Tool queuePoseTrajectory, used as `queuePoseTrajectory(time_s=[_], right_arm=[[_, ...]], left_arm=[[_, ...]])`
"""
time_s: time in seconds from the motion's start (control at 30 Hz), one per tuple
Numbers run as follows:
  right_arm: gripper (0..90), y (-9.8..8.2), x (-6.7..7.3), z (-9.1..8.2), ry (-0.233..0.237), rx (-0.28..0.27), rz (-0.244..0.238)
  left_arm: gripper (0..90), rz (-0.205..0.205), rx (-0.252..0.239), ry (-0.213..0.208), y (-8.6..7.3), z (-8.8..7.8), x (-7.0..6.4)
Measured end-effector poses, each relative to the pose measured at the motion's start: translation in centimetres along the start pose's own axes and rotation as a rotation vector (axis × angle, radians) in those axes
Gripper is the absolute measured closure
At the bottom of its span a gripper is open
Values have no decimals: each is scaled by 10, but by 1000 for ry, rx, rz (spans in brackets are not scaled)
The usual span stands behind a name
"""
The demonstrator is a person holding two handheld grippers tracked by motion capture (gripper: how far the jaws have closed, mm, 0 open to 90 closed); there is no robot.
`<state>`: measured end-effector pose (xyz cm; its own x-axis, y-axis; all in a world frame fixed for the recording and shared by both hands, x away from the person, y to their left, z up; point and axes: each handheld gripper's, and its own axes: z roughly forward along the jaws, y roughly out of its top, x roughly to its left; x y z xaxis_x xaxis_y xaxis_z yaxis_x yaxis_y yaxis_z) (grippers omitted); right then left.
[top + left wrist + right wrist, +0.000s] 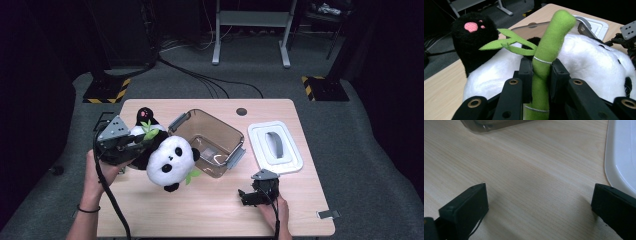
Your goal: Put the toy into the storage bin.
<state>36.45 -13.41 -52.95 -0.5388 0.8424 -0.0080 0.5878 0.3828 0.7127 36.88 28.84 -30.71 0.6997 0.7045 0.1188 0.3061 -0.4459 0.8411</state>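
Observation:
A black-and-white plush panda hangs just above the table's left side, next to a clear brown plastic bin. My left gripper is shut on the panda's green bamboo stalk, which stands up between the two jaws in the left gripper view. The panda's white body and a black paw with a pink pad lie right behind the stalk. My right gripper rests low over the table near the front right, open, with bare wood between its fingers.
A white lid with a grey handle lies flat to the right of the bin; its edge is close to my right gripper. A small round hole cover sits near the table's far edge. Cables and stands are on the floor beyond.

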Motion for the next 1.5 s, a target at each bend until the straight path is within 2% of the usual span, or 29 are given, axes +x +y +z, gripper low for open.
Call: queuePoseTrajectory(time_s=[0.07, 0.27, 0.47, 0.6, 0.8, 1.13, 1.27, 1.5], right_arm=[[1, 0, 1, 0, -3, -2, 15], [1, 0, 0, 0, 2, 1, -6], [1, 0, 0, 0, 2, 0, -5], [1, 0, 1, 0, 0, -2, 13], [1, 0, 0, 0, 0, 0, 1], [1, 0, 0, 0, 1, -1, 1], [1, 0, 0, 0, 1, -1, 1], [1, 0, 0, 0, 0, 0, 1]], left_arm=[[748, -5, -7, -5, 4, 1, 1], [748, 10, -19, -14, 17, 6, 4], [749, 22, -17, -21, 30, 13, 8], [749, 31, -21, -22, 36, 17, 9], [749, 27, -26, -35, 43, 24, 12], [749, 60, -17, -52, 59, 38, 14], [749, 60, -23, -55, 65, 44, 14], [749, 64, -33, -83, 77, 61, 15]])
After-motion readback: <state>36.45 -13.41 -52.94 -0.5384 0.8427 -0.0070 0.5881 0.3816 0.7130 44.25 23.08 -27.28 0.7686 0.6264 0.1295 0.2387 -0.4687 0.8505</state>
